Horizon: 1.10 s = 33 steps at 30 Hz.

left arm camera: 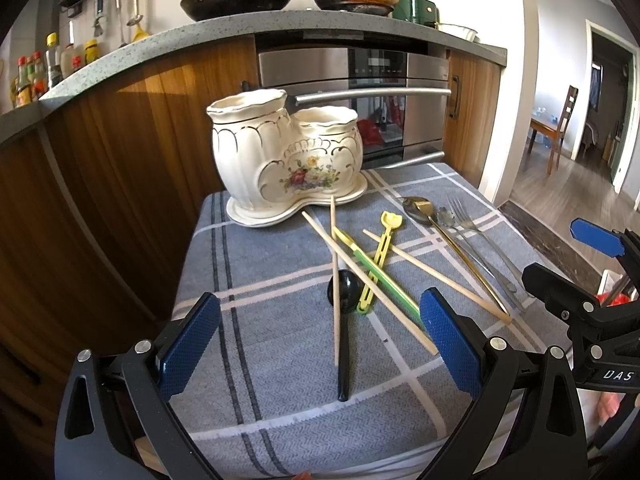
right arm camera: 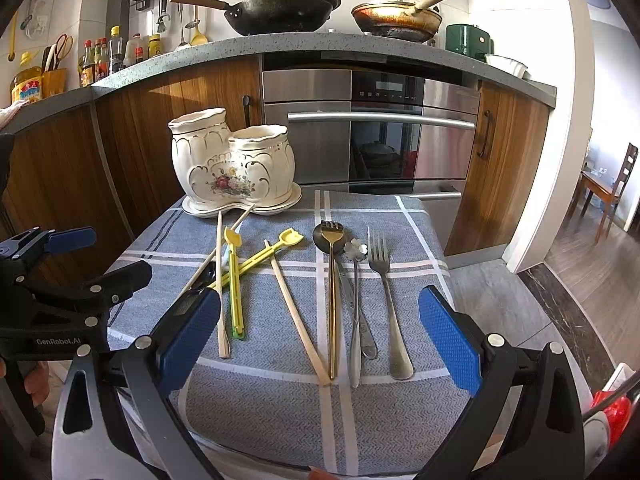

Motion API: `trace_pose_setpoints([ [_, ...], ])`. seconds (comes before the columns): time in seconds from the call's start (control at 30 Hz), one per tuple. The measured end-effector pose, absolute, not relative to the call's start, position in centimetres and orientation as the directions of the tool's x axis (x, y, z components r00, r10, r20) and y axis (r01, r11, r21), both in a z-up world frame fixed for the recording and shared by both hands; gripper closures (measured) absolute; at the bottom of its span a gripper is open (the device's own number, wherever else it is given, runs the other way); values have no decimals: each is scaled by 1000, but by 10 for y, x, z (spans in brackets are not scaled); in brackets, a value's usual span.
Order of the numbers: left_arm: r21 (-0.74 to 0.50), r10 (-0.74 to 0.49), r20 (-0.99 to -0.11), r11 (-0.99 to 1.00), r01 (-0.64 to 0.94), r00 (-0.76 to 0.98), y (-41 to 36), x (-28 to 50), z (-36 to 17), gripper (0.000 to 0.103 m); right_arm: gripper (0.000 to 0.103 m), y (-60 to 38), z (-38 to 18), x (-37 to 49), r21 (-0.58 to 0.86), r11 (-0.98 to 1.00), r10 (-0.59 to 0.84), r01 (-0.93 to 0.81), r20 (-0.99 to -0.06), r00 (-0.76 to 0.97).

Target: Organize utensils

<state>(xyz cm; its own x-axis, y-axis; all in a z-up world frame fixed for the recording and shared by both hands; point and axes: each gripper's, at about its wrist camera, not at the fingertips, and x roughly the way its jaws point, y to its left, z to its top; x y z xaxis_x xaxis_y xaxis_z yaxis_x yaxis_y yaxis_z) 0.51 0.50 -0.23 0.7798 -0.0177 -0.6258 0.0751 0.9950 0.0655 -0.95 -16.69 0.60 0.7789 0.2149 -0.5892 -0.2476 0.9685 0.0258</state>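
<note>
A white floral ceramic utensil holder [left arm camera: 288, 156] [right arm camera: 232, 164] with two cups stands on its saucer at the far left of the plaid cloth [left arm camera: 280, 420] [right arm camera: 400, 220]. In front of it lie crossed wooden chopsticks [left arm camera: 335, 280] [right arm camera: 296, 312], a black spoon [left arm camera: 343, 320], yellow-green plastic utensils [left arm camera: 380, 264] [right arm camera: 234, 280], a gold fork over a dark spoon [right arm camera: 332, 300], a flower-handled spoon [right arm camera: 355, 300] and a silver fork [left arm camera: 466, 216] [right arm camera: 384, 292]. My left gripper [left arm camera: 320, 344] [right arm camera: 108, 256] is open over the black spoon. My right gripper [right arm camera: 320, 336] [left arm camera: 568, 256] is open above the metal cutlery handles.
Behind the table are wooden cabinets [right arm camera: 200, 92], a steel oven [right arm camera: 380, 136] and a counter with two pans [right arm camera: 284, 8]. Bottles [right arm camera: 100, 60] line the left counter. Right of the table the floor drops away toward a doorway with a chair [right arm camera: 616, 188]. A red-white object [right arm camera: 608, 412] sits low right.
</note>
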Motion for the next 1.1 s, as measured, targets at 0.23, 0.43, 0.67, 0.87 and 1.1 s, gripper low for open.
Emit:
trace_pose_setpoints([
  [0.23, 67, -17, -626, 995, 75, 780, 5, 5, -3, 4, 5, -167, 6, -9, 25, 968, 215, -248, -590, 779],
  [0.43, 67, -16, -626, 995, 74, 780, 5, 5, -3, 4, 5, -166, 6, -9, 23, 969, 213, -248, -591, 778],
  [0.67, 67, -15, -627, 995, 74, 779, 6, 4, -4, 4, 5, -167, 6, -9, 24, 969, 213, -248, -591, 778],
  [0.87, 66, -16, -629, 995, 74, 777, 6, 4, -5, 4, 5, -167, 6, -9, 24, 968, 214, -248, -592, 777],
  [1.1, 65, -15, -631, 995, 72, 776, 7, 6, -5, 4, 5, -166, 6, -9, 23, 969, 212, -247, -593, 776],
])
